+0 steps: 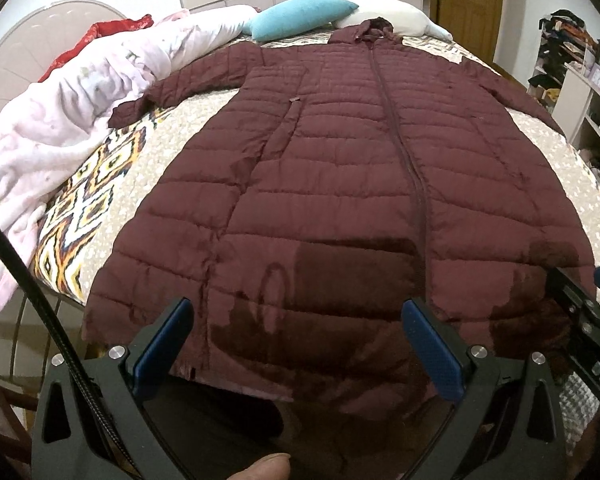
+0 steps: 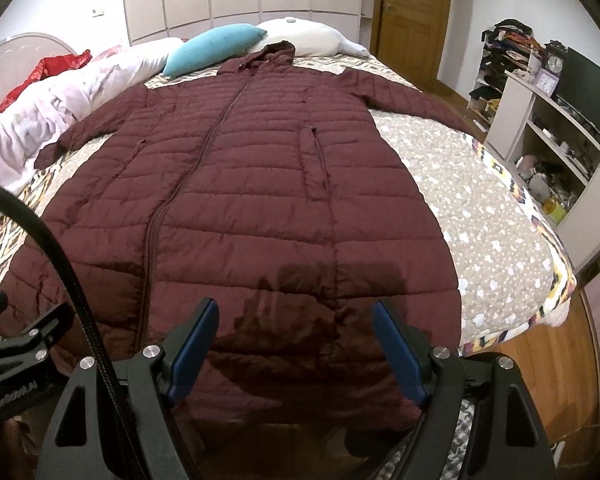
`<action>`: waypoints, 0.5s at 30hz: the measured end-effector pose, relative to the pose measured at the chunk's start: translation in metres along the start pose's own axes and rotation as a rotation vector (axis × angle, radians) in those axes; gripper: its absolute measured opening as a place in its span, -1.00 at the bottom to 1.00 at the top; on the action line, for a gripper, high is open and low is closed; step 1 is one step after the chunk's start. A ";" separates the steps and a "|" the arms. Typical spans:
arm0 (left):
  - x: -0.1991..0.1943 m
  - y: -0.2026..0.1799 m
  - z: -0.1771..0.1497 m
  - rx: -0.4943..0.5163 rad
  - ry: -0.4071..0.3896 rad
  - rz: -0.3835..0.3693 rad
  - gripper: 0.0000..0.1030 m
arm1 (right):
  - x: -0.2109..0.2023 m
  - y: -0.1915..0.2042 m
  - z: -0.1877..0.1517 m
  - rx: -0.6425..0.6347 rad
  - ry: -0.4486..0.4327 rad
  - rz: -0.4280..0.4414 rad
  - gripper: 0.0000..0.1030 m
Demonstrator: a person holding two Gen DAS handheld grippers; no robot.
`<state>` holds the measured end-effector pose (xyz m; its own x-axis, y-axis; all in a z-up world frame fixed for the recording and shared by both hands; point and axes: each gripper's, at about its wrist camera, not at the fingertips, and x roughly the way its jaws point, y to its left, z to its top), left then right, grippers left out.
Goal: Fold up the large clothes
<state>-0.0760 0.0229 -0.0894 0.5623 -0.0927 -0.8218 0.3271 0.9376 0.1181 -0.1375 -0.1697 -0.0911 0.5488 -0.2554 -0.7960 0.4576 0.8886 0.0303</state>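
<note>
While the maroon quilted coat lay spread flat and zipped across the middle of the frame on the patterned bedspread, its hood reached toward the teal pillow at upper centre. At the bottom of each view, the left gripper and right gripper hovered over the coat's hem, their fingers spread wide apart and holding nothing. A pink blanket was heaped at the left edge.
</note>
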 end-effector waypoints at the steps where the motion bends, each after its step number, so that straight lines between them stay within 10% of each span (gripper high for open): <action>1: 0.002 0.000 0.002 0.002 -0.003 0.005 1.00 | 0.000 0.000 0.000 0.001 -0.001 0.000 0.61; 15: 0.063 0.013 0.011 -0.037 0.062 0.018 1.00 | -0.001 -0.002 0.000 -0.001 -0.006 0.003 0.61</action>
<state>-0.0279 0.0253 -0.1340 0.5195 -0.0563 -0.8526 0.2883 0.9509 0.1129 -0.1390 -0.1712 -0.0905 0.5542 -0.2552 -0.7923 0.4556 0.8896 0.0321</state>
